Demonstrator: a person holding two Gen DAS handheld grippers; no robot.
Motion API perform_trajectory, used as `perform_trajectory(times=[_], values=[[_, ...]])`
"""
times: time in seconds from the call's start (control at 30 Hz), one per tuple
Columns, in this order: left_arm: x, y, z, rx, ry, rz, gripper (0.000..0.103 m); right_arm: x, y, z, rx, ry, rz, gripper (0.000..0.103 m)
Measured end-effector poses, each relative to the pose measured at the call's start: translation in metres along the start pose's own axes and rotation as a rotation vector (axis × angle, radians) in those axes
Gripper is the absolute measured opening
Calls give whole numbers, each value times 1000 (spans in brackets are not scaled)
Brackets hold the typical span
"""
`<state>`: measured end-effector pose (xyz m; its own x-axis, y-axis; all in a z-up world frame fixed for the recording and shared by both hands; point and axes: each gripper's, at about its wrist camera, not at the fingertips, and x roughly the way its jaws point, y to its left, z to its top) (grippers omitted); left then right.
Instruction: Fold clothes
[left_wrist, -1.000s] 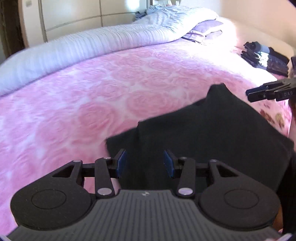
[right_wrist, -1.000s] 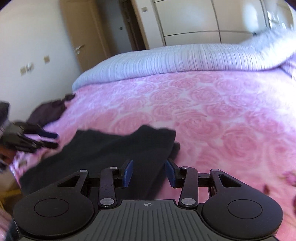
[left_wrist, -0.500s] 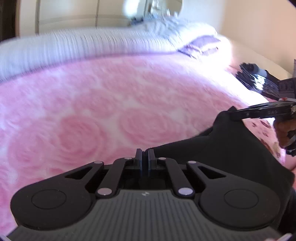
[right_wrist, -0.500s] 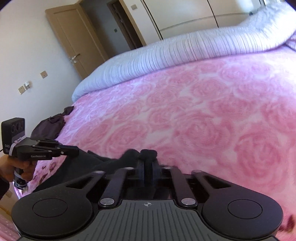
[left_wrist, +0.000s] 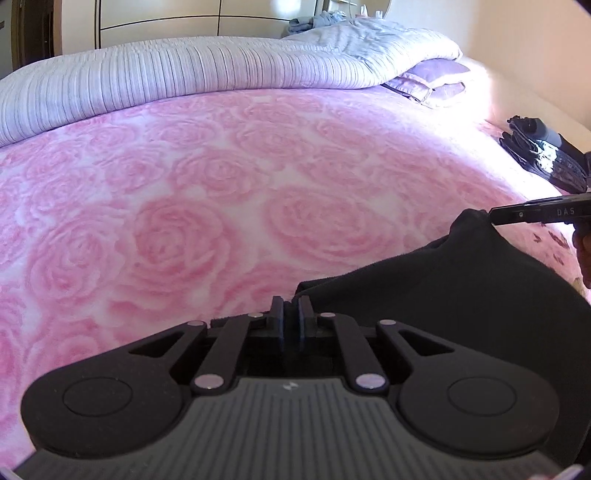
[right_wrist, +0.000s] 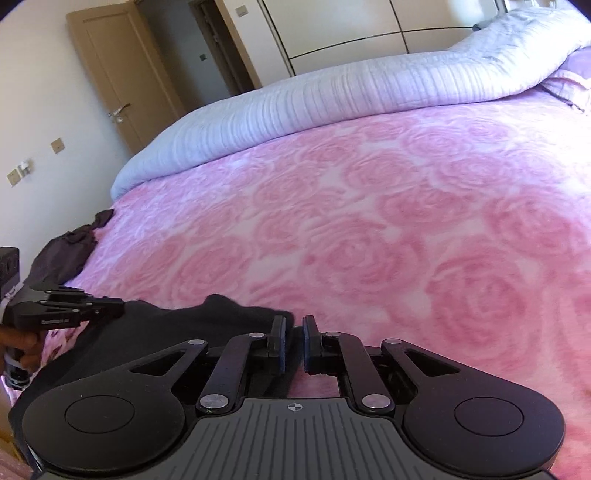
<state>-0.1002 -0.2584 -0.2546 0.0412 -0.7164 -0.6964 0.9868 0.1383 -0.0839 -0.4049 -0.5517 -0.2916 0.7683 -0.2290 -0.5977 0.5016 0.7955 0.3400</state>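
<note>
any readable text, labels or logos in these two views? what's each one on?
"DAS": white letters on the side of the right tongs, seen from the left wrist view; cut off at the frame edge.
Small white print on the side of the left tongs, in the right wrist view: too small to read.
Small round marks on the tongs' grey housings near each camera: symbols, no letters.
Black garment, rose bedspread: no text visible.

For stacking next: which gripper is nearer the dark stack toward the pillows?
Right. The right gripper hangs just before the stack; the left gripper is farther off. Both jaws, just eased wider, pinch the black garment.
</note>
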Motion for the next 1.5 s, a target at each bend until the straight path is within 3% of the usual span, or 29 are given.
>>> perform_trajectory(times=[0.07, 0.13, 0.23, 0.43, 0.57, 0.7, 0.9, 0.97, 1.03, 1.1, 1.23, 1.33, 1.5], values=[[-12, -1, 0, 16, -10, 47, 14, -10, 5, 2, -5, -8, 0, 15], [-26, -3, -1, 22, -23, 90, 14, -21, 10, 1, -2, -13, 16, 27], [-49, -17, 0, 49, -54, 113, 14, -39, 20, -9, -12, -4, 35, 35], [-59, -78, 6, 158, -49, -47, 14, -75, 22, -49, 54, 28, 108, 36], [-32, -119, 13, 258, 3, -119, 16, -97, 17, -76, 150, 43, 263, 36], [4, -142, 17, 286, 78, -179, 15, -105, 16, -100, 202, 69, 409, 36], [29, -162, 18, 378, 147, -136, 16, -94, 9, -108, 209, 134, 502, 36], [33, -161, 15, 368, 154, -134, 16, -89, 5, -107, 224, 152, 520, 35], [35, -160, 15, 357, 154, -133, 16, -87, 7, -112, 195, 215, 515, 35], [34, -161, 14, 358, 149, -128, 16, -87, 0, -121, 230, 223, 516, 35], [28, -161, 20, 363, 150, -121, 16, -96, -5, -119, 245, 200, 504, 35], [14, -163, 33, 369, 94, -131, 16, -102, -4, -112, 216, 184, 457, 36], [27, -175, 57, 409, 68, -174, 16, -104, -12, -106, 260, 81, 384, 36]])
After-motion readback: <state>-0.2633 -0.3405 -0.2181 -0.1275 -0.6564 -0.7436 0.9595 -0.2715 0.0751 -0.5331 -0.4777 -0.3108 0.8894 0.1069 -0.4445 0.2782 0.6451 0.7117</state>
